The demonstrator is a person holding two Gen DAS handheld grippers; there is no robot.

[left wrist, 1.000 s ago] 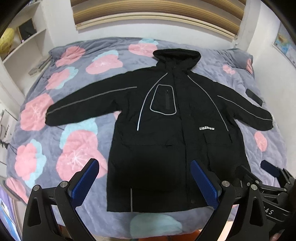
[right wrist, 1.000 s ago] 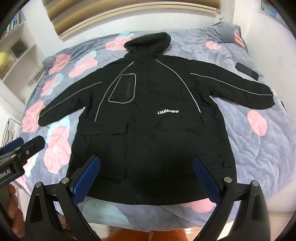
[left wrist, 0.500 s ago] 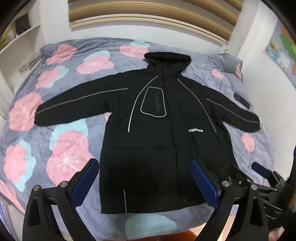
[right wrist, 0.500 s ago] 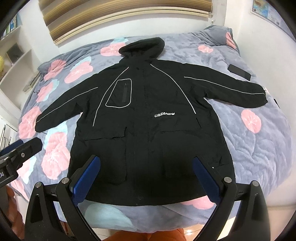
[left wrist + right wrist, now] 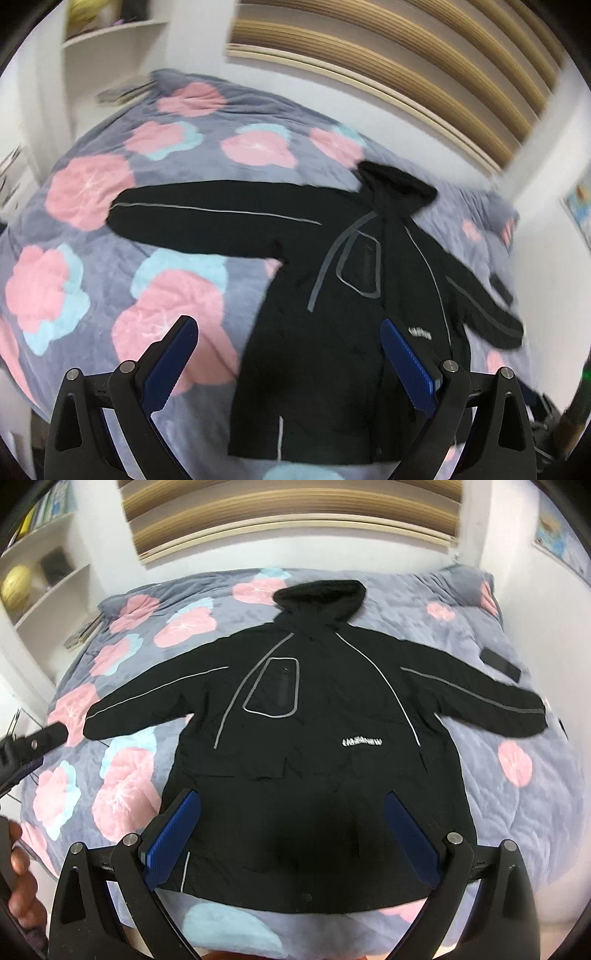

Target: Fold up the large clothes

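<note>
A large black hooded jacket (image 5: 317, 760) with grey piping lies flat, front up, on the bed, both sleeves spread out. It also shows in the left wrist view (image 5: 343, 314), which is blurred. My left gripper (image 5: 288, 354) is open and empty above the jacket's lower left edge; it also shows at the left edge of the right wrist view (image 5: 26, 753). My right gripper (image 5: 291, 834) is open and empty above the jacket's hem.
The bed has a grey quilt with pink and blue flowers (image 5: 122, 794). A dark flat object (image 5: 500, 664) lies on the quilt by the right sleeve. White shelves (image 5: 40, 587) stand at the left, a wall and blinds (image 5: 295, 513) behind.
The left gripper has swung left and turned, so the jacket sits to the right of its view. The right gripper has moved closer to the jacket's hem. Both stay open.
</note>
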